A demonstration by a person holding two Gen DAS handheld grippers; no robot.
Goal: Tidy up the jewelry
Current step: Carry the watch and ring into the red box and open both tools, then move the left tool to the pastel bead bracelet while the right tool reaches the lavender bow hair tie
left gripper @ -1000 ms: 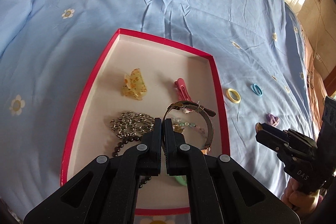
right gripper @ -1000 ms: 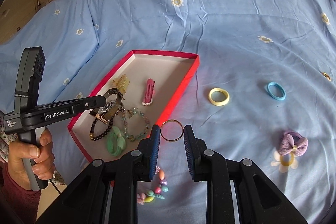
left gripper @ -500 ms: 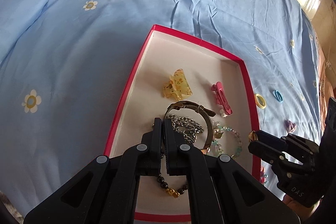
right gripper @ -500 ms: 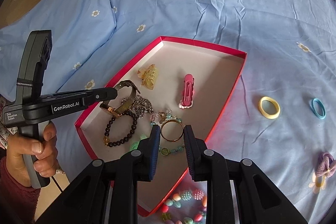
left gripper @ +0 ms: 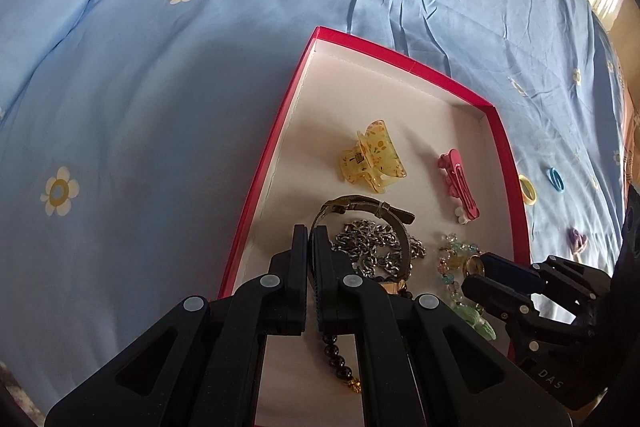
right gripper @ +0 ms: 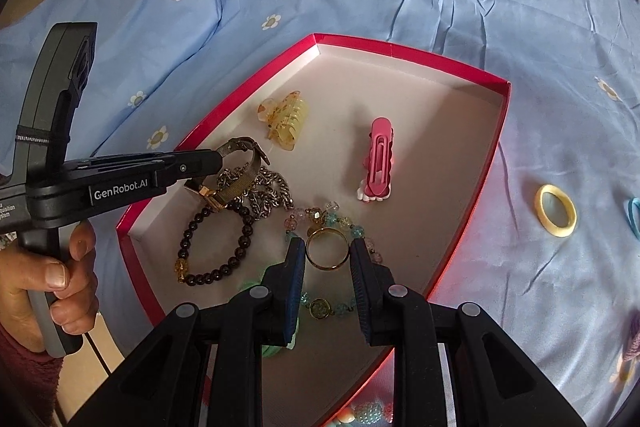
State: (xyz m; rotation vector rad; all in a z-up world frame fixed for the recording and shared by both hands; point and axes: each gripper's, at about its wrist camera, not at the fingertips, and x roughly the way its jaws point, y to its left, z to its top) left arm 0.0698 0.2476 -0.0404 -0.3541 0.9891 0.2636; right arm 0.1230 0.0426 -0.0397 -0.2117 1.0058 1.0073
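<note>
A red-rimmed box (right gripper: 494,147) (left gripper: 264,163) lies on the blue bedsheet. My left gripper (left gripper: 310,241) is shut on the mesh strap of a gold watch (left gripper: 362,207) (right gripper: 234,183) and holds it over the box's left part. My right gripper (right gripper: 328,255) is shut on a gold ring (right gripper: 327,250) and holds it over the pastel bead bracelet (right gripper: 340,221) inside the box. A yellow claw clip (right gripper: 286,117), a pink hair clip (right gripper: 378,157), a silver chain (right gripper: 268,189) and a black bead bracelet (right gripper: 218,247) lie in the box.
A yellow hair tie (right gripper: 556,211) and a blue hair tie (right gripper: 634,213) lie on the sheet right of the box. A purple bow tie (right gripper: 634,339) is at the right edge. Coloured beads (right gripper: 368,417) lie by the box's near corner.
My right gripper carried the gold ring from the sheet to over the box. My left gripper, still holding the watch, shifted toward the box's left side.
</note>
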